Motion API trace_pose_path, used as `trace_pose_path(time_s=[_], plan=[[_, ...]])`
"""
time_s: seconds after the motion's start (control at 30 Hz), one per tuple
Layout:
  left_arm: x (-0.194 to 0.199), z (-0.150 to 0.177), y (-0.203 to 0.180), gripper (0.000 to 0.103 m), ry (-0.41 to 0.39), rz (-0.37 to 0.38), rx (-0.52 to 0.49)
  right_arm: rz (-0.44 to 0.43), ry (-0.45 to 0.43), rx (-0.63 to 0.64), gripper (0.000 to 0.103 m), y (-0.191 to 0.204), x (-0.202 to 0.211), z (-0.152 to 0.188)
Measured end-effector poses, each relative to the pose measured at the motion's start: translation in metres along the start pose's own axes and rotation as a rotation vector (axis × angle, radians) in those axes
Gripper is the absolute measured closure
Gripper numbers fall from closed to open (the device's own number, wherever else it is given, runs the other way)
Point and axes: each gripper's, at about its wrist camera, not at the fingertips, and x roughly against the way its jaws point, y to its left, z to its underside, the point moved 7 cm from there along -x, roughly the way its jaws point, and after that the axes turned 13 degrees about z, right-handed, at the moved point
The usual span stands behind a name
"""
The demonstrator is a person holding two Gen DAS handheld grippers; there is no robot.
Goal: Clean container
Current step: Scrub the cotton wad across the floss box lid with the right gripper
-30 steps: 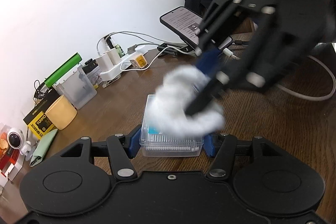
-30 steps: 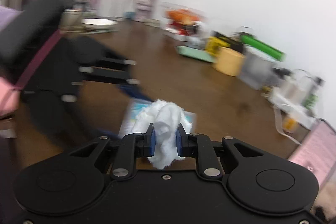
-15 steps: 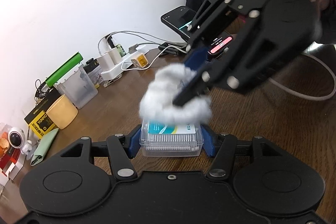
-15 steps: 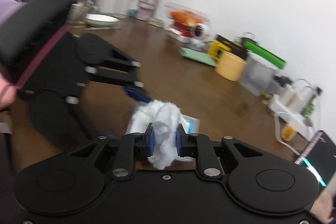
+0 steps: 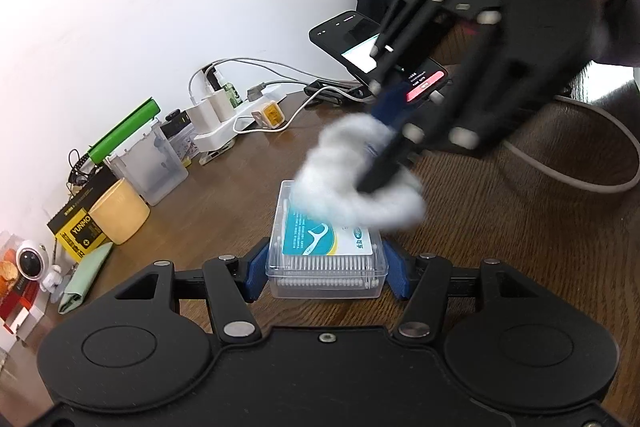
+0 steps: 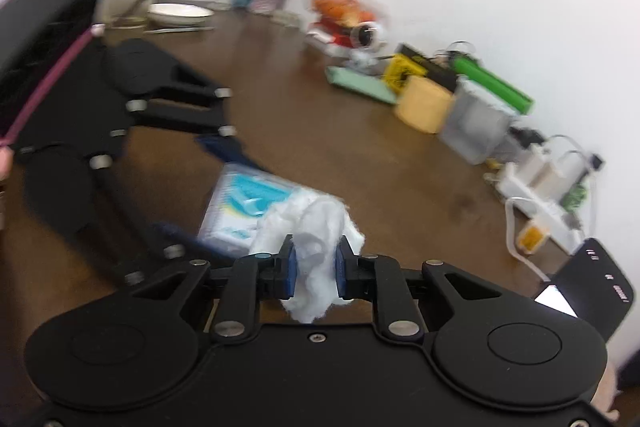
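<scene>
A clear plastic container [image 5: 326, 259] of floss picks with a blue label lies on the brown table. My left gripper [image 5: 326, 269] is shut on its two sides and holds it. My right gripper [image 6: 315, 265] is shut on a white cloth wad [image 6: 316, 231]. In the left wrist view the right gripper [image 5: 384, 155] presses the cloth wad [image 5: 352, 195] on the far part of the lid. The container [image 6: 244, 203] shows blurred in the right wrist view, just beyond the cloth.
Along the wall stand a yellow cup [image 5: 118, 217], a clear bin [image 5: 148, 167], a green bar [image 5: 124, 129], a white power strip with chargers [image 5: 228, 115] and a phone [image 5: 372, 51]. A grey cable [image 5: 600, 163] loops on the right. A plate [image 6: 180, 13] sits far back.
The right gripper has wiped the cloth back and forth over the lid, toward me and now away to the far right part. The left gripper has kept the container still.
</scene>
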Motion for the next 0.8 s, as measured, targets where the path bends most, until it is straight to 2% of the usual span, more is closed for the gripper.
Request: trace_pose_path(time_s=[0.03, 0.1, 0.2, 0.3, 0.37, 0.47, 0.6, 0.67, 0.77, 0.8], plan=[[0.000, 0.000, 0.001, 0.046, 0.000, 0.003, 0.003, -0.052, -0.007, 0.007, 0.083, 0.008, 0.003, -0.001], [0.000, 0.000, 0.001, 0.046, 0.002, 0.001, 0.006, -0.073, -0.039, 0.022, 0.083, 0.020, 0.006, -0.007], [0.000, 0.000, 0.001, 0.046, 0.004, -0.009, 0.003, 0.001, -0.050, 0.013, 0.083, 0.012, -0.004, -0.011], [0.000, 0.000, 0.004, 0.046, 0.003, -0.008, 0.004, 0.045, -0.005, -0.006, 0.083, -0.005, -0.010, -0.004], [-0.001, -0.001, 0.006, 0.046, 0.003, -0.001, 0.011, 0.011, 0.010, -0.008, 0.083, -0.003, -0.007, 0.000], [-0.004, -0.001, 0.011, 0.046, 0.003, 0.001, 0.012, -0.109, -0.047, -0.021, 0.083, 0.017, 0.003, -0.008], [-0.005, 0.000, 0.013, 0.046, 0.005, 0.001, 0.019, -0.014, -0.062, -0.013, 0.083, 0.012, -0.012, -0.015], [-0.005, 0.000, 0.016, 0.046, 0.005, 0.007, 0.029, 0.045, -0.031, -0.034, 0.083, -0.003, -0.021, -0.009], [-0.006, 0.000, 0.018, 0.046, 0.004, 0.018, 0.038, -0.012, 0.004, -0.047, 0.084, -0.002, -0.014, -0.002], [-0.007, 0.000, 0.020, 0.046, 0.003, 0.023, 0.043, -0.065, -0.006, -0.045, 0.084, 0.007, -0.009, -0.004]])
